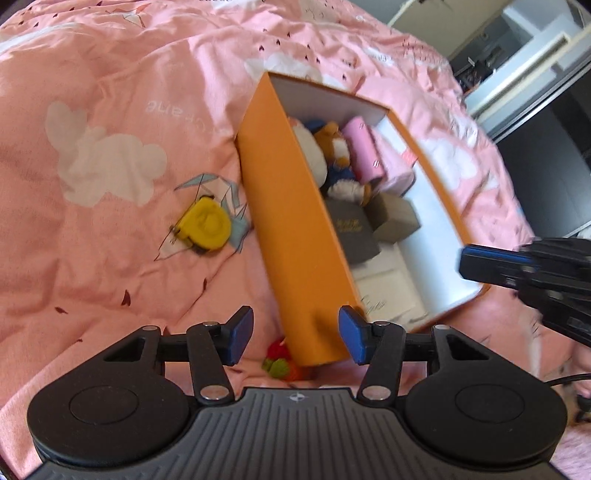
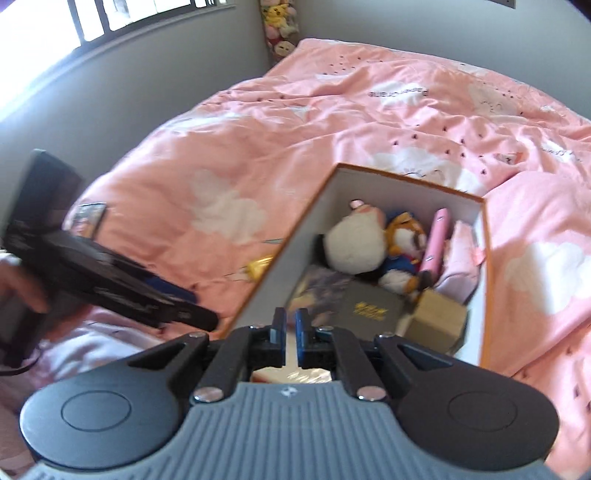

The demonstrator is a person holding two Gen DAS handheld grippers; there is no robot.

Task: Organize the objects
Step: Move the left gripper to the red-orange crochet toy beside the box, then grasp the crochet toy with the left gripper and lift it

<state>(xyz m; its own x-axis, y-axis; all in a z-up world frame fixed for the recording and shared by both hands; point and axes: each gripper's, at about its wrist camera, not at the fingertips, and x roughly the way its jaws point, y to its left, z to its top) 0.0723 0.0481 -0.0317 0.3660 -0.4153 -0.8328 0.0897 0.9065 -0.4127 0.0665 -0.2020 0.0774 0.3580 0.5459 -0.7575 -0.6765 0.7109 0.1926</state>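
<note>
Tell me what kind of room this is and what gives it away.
Most likely a bedroom. The work happens on a bed under a pink quilt printed with white clouds, soft toys are piled in the wall corner beyond it, and an orange box of plush toys and small boxes sits on the quilt.

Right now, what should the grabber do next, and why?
Probably move the open left gripper toward the yellow toy and close on it. It lies on the pink blanket, outside the orange box that holds the other toys. The right gripper is shut and looks empty.
</note>
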